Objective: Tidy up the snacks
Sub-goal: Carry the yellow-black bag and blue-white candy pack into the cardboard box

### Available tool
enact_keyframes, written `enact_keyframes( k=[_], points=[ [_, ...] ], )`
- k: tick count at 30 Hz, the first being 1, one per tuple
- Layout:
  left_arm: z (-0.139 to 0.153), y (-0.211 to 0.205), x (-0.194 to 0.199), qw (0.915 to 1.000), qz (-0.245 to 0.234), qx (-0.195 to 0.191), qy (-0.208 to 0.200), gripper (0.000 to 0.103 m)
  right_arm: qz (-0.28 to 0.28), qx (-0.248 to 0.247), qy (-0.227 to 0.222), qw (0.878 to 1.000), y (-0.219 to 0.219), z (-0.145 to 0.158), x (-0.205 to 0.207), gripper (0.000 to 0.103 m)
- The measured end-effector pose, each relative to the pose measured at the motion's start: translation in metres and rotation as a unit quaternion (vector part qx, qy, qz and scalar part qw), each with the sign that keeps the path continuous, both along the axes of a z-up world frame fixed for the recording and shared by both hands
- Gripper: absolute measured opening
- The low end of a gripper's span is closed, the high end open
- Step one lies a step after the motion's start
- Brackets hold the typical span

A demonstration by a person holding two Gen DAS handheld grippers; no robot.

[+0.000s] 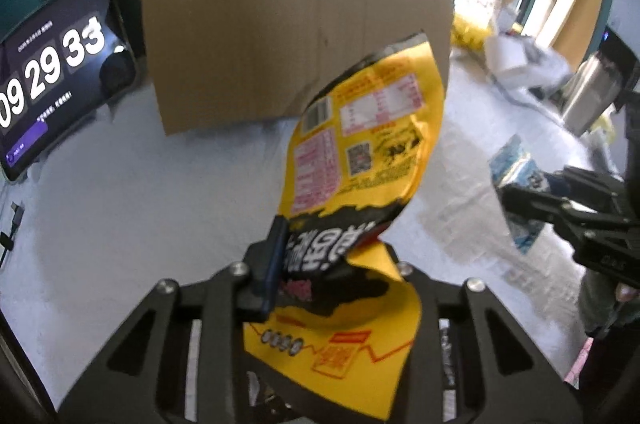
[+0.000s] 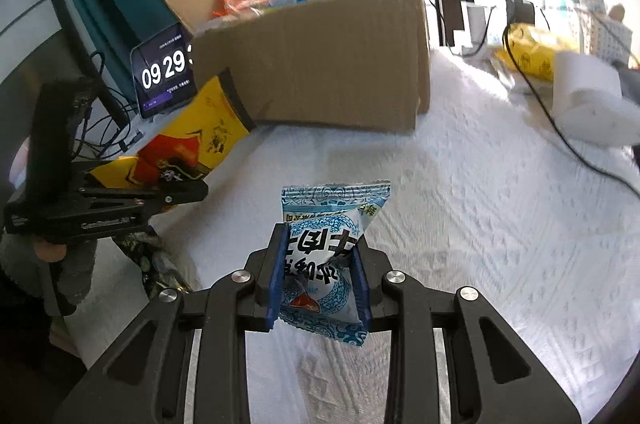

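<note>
My left gripper is shut on the lower part of a yellow and black snack bag, which stands up in front of an open cardboard box. The bag hides the gripper's right finger. In the right wrist view, the same gripper and yellow bag are at the left, close to the box. My right gripper is shut on a small blue and white snack packet above the white cloth. The left wrist view has that gripper at the right edge. Several snack packets fill the box.
A tablet showing a clock leans left of the box, with cables beside it. Behind the box on the right lie another yellow bag, a white paper roll and a black cable. A metal flask stands far right.
</note>
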State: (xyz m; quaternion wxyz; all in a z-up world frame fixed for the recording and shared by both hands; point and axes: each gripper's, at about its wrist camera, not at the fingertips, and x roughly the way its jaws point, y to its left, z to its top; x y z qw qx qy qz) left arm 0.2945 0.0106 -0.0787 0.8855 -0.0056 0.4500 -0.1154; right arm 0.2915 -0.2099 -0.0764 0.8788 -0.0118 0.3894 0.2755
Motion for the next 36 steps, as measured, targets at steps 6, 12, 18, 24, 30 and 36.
enact_keyframes(
  k=[6,12,18,24,30,36],
  points=[
    [0.036,0.016,-0.01,0.9986,-0.003,-0.034,-0.041,0.033,0.002,-0.009,-0.033,0.999,0.01,0.027,0.002,0.031],
    [0.071,0.026,-0.008,0.9954,-0.001,-0.047,-0.083,0.034,-0.001,-0.013,-0.077,0.997,0.016,0.063,0.01,0.031],
    [0.099,0.025,0.004,0.992,-0.003,-0.05,-0.116,0.034,-0.003,-0.013,-0.119,0.993,0.02,0.099,0.025,0.031],
    [0.128,0.025,0.032,0.9876,0.004,-0.057,-0.146,0.034,-0.007,-0.008,-0.147,0.989,0.018,0.123,0.042,0.031],
    [0.143,0.029,0.073,0.9853,0.017,-0.069,-0.155,0.034,-0.015,-0.006,-0.165,0.986,0.012,0.137,0.06,0.031],
    [0.148,0.035,0.108,0.9848,0.03,-0.065,-0.158,0.034,-0.024,-0.006,-0.174,0.984,0.002,0.147,0.084,0.031]
  ],
)
